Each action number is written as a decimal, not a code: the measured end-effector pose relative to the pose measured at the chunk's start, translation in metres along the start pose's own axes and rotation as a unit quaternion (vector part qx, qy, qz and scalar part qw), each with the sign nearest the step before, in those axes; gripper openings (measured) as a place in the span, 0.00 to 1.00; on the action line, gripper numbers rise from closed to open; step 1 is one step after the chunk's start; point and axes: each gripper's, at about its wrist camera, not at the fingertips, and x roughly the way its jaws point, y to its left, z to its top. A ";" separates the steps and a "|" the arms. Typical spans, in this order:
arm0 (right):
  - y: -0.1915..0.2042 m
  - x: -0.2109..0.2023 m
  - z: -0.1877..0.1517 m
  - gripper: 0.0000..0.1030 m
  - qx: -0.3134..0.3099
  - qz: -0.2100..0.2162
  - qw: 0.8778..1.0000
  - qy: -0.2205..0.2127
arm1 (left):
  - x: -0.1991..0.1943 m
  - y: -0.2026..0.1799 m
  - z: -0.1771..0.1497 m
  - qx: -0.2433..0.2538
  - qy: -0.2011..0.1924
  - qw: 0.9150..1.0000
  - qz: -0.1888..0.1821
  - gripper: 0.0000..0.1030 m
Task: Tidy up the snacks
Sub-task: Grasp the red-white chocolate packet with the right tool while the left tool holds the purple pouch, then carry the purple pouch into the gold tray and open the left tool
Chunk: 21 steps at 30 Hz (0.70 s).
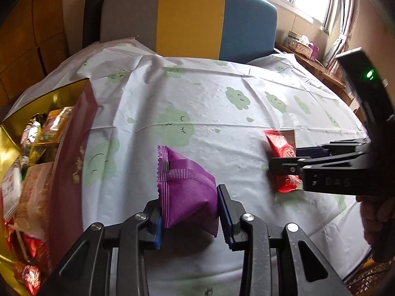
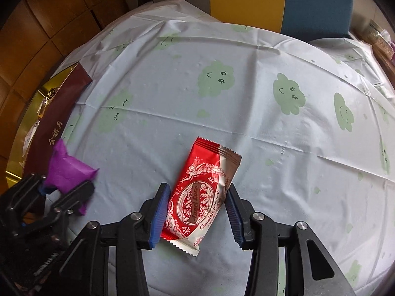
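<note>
A purple snack packet (image 1: 184,185) sits between the blue pads of my left gripper (image 1: 191,212), which is shut on it just above the cloth; it also shows in the right wrist view (image 2: 66,172). A red and white chocolate packet (image 2: 202,192) lies between the pads of my right gripper (image 2: 197,212), which is closed against its sides. The same packet (image 1: 284,157) and right gripper (image 1: 286,160) show at the right of the left wrist view. A maroon and gold box (image 1: 71,153) full of snacks stands at the left.
The table has a pale blue cloth (image 2: 246,123) with green cloud faces. A grey, yellow and blue chair back (image 1: 190,19) stands behind the table. A side shelf with tissue boxes (image 1: 301,45) is at the far right under a window.
</note>
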 end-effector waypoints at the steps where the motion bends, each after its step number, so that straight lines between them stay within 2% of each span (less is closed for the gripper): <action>1: 0.002 0.000 -0.002 0.45 -0.008 -0.005 1.000 -0.004 | -0.004 0.001 0.000 0.000 -0.003 1.000 0.001 0.35; 9: 0.006 -0.001 -0.008 0.45 -0.031 -0.015 0.999 -0.026 | -0.058 0.023 0.008 -0.025 -0.048 0.998 0.019 0.35; 16: 0.011 0.001 -0.009 0.45 -0.044 -0.028 0.998 -0.035 | -0.104 0.053 0.010 -0.054 -0.089 0.992 0.072 0.35; 21: 0.012 0.002 -0.008 0.45 -0.048 -0.031 0.998 -0.037 | -0.126 0.075 0.007 -0.072 -0.103 0.987 0.100 0.35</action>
